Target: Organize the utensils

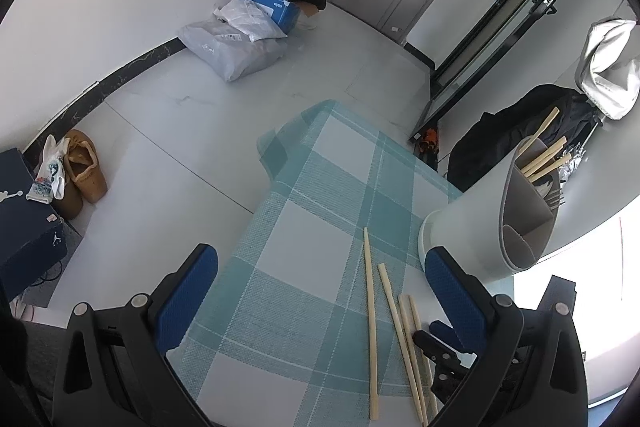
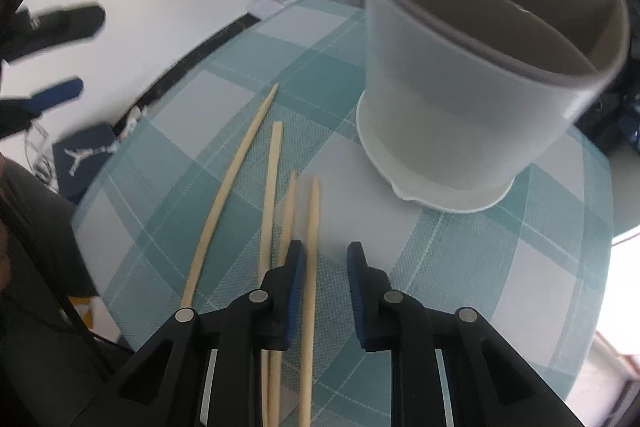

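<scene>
Chopstick (image 2: 310,267) lies between the spread fingers of right hand-held gripper (image 2: 324,259).

Four pale wooden chopsticks (image 2: 276,187) lie loose on my teal-and-white checked cloth, roughly parallel, pointing away from me. The leftmost (image 2: 228,187) is longest and reaches farthest; the next (image 2: 272,183) sits just right of it, and the two shortest-looking (image 2: 289,203) lie close together nearest my right claw, the rightmost one (image 2: 311,267) running between its fingers. To the far right stands my white utensil holder (image 1: 460,239), upright on a flared base, its inside split into compartments. The far compartment holds more chopsticks (image 1: 546,155), leaning; fork tines (image 1: 556,201) show in another.
</scene>
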`<state>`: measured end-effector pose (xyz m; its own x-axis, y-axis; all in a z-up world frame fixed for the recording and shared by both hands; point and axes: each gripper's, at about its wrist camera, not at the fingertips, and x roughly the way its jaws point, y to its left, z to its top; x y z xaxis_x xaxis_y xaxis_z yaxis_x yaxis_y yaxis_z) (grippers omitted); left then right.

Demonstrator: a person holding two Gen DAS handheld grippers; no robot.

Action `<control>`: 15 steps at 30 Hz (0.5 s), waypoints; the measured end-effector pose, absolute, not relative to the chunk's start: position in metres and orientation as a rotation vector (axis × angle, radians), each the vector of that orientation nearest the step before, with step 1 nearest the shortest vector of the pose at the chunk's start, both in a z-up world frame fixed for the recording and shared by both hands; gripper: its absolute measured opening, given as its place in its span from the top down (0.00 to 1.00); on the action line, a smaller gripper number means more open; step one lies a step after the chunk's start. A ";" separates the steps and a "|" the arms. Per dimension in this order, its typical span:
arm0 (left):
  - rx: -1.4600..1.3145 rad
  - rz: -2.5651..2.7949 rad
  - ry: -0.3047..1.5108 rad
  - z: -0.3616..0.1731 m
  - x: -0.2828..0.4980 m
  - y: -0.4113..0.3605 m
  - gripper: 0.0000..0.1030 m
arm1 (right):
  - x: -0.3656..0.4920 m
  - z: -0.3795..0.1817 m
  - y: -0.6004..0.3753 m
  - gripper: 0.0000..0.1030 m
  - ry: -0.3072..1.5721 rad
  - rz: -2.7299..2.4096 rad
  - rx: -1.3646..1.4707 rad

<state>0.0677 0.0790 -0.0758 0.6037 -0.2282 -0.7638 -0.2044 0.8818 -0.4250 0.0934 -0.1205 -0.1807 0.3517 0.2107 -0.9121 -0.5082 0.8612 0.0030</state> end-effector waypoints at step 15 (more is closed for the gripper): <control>-0.425 0.094 0.943 -0.086 0.072 0.087 0.01 | 0.108 -0.182 -0.087 0.96 1.081 0.533 -0.276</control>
<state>0.0716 0.0866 -0.0863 0.5900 -0.1048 -0.8006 -0.2614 0.9133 -0.3122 0.1079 -0.0872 -0.1821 0.3618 0.2762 -0.8904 -0.5382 0.8418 0.0424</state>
